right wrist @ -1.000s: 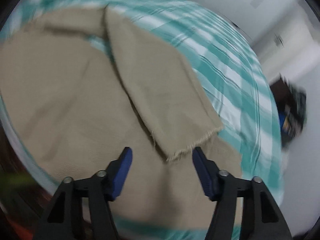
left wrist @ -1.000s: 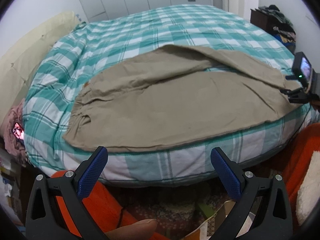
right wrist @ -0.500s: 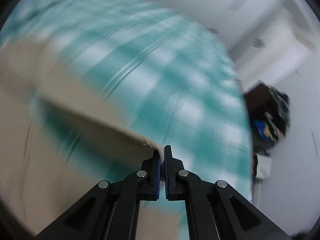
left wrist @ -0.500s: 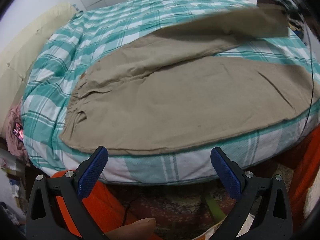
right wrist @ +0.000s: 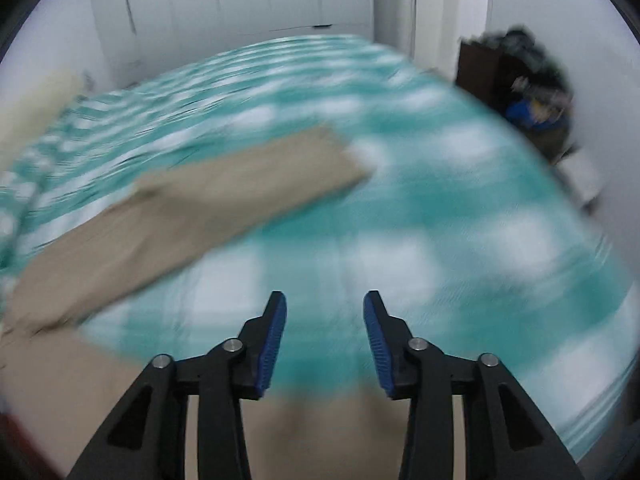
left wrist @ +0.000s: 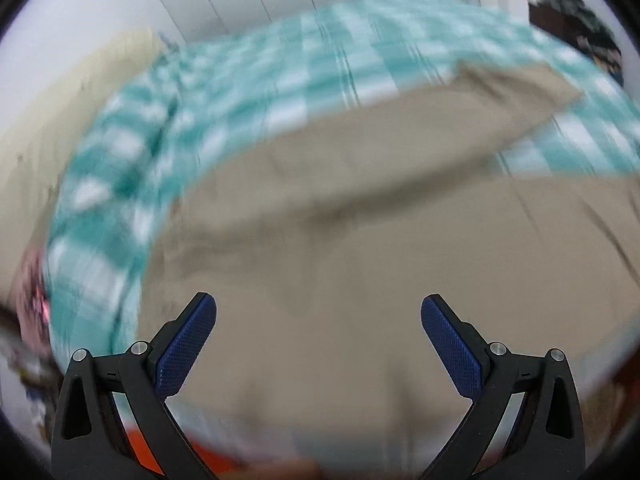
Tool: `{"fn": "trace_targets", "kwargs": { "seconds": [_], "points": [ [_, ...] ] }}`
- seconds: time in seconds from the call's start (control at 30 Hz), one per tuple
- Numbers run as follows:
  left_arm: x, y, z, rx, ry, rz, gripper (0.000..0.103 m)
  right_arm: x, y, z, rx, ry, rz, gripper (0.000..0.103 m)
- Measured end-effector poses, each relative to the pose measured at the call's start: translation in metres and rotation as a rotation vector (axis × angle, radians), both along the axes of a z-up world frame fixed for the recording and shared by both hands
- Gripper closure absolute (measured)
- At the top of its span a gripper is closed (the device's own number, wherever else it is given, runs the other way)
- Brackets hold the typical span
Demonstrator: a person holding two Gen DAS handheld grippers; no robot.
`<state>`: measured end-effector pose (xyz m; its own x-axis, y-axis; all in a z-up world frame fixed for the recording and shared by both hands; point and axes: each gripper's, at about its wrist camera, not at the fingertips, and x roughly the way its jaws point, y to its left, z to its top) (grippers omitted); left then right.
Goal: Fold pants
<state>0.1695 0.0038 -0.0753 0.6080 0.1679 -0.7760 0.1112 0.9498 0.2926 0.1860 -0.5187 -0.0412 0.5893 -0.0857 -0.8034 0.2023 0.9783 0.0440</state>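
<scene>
one pair of tan pants [left wrist: 360, 248] lies spread on one checked bed [left wrist: 248, 92]. left claw [left wrist: 319, 320] gapes empty above them; right claw [right wrist: 325, 312] is opening, nothing between.

The left claw [left wrist: 319, 316] points steeply downward with its blue pads [left wrist: 186, 346] spread wide, nothing between them. The right claw [right wrist: 325, 314] also tilts downward; its jaws are opening, the gap between them empty.
</scene>
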Motion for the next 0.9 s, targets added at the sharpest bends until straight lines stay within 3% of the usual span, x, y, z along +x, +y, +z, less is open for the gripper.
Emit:
{"fn": "trace_targets", "kwargs": {
  "seconds": [0.1,0.17,0.2,0.27,0.3,0.37,0.43,0.53,0.6,0.67,0.73,0.87,0.9],
  "points": [
    [0.069,0.004,0.005,-0.06,-0.117,0.01,0.001,-0.068,0.039,-0.028,0.063,-0.052,-0.004,0.051],
    [0.114,0.006,-0.019,-0.051,-0.118,0.02,0.001,-0.099,0.057,-0.042,0.066,-0.088,-0.037,0.044],
    [0.137,0.007,-0.049,-0.006,-0.045,0.049,0.001,-0.105,0.064,-0.048,0.063,-0.07,-0.037,0.041],
    [0.159,0.014,-0.113,0.059,0.184,0.083,0.002,-0.096,0.072,-0.053,0.037,-0.047,0.012,0.041],
    [0.156,0.019,-0.13,0.043,0.215,0.071,0.002,-0.093,0.074,-0.051,0.013,-0.05,0.024,0.041],
    [0.143,0.02,-0.115,0.049,0.149,0.035,0.003,-0.094,0.071,-0.049,-0.005,-0.05,0.016,0.04],
    [0.137,0.01,-0.093,0.029,0.17,-0.045,0.003,-0.096,0.066,-0.051,0.025,-0.053,-0.016,0.04],
    [0.133,-0.034,-0.046,-0.053,0.105,-0.247,0.003,-0.098,0.066,-0.052,0.035,-0.063,-0.011,0.04],
    [0.141,-0.072,-0.036,-0.091,0.114,-0.372,0.002,-0.097,0.068,-0.047,0.006,-0.087,0.015,0.04],
    [0.155,-0.12,-0.04,-0.119,0.128,-0.501,0.002,-0.094,0.073,-0.039,-0.008,-0.126,0.04,0.04],
    [0.181,-0.167,-0.063,-0.094,0.145,-0.581,0.002,-0.092,0.076,-0.035,-0.006,-0.149,0.062,0.04],
    [0.235,-0.227,-0.121,-0.051,0.291,-0.585,0.001,-0.086,0.081,-0.039,0.004,-0.133,0.118,0.04],
    [0.238,-0.239,-0.125,-0.049,0.284,-0.602,0.001,-0.085,0.082,-0.041,0.009,-0.124,0.131,0.04]
  ]
}}
